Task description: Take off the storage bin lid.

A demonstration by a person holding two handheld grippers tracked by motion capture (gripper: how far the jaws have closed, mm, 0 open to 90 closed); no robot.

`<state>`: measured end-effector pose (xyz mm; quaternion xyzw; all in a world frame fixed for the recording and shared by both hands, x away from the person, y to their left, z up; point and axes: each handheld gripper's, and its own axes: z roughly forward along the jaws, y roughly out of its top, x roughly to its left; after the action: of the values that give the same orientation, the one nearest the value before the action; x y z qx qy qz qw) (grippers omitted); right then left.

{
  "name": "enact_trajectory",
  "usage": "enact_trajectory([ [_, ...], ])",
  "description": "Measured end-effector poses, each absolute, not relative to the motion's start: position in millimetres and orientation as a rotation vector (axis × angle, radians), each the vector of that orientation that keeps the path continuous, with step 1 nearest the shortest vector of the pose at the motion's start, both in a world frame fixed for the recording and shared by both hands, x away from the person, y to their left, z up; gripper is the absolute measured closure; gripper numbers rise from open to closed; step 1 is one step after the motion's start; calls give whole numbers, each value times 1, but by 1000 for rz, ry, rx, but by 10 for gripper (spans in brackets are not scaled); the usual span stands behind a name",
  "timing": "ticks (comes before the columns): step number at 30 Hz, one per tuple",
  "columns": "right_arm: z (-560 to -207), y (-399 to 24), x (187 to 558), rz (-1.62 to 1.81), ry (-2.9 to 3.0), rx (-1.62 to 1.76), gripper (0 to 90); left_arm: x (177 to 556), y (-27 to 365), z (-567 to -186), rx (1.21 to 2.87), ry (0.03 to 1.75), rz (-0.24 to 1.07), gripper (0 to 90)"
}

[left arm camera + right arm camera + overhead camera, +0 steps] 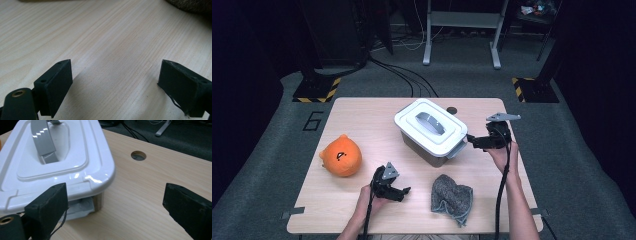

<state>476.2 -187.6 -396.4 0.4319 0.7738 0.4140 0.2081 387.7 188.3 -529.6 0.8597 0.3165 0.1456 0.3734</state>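
Note:
A white lidded box (430,129) with a grey handle (43,142) stands in the middle of the wooden table (362,120). My right gripper (471,141) hovers just off the box's right end, jaws pointing at it and open. In the right gripper view (117,205) nothing is between the jaws; the lid's corner (100,177) and a grey end latch (80,208) lie close behind the left jaw. My left gripper (404,192) rests low near the front edge, open over bare wood (113,87). The edge of a grey cloth (192,5) lies beyond it.
An orange plush toy (341,157) sits at the table's left. The crumpled grey cloth (452,198) lies at the front, right of my left gripper. A round cable hole (138,155) is in the tabletop behind the box. Cables and stand legs are on the floor beyond.

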Motion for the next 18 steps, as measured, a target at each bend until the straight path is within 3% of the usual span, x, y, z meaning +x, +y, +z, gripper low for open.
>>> enact_trajectory([
  [18,-391,-123,494,1146,2291,1053,28,387,188,-530,2200,810,382,117],
])
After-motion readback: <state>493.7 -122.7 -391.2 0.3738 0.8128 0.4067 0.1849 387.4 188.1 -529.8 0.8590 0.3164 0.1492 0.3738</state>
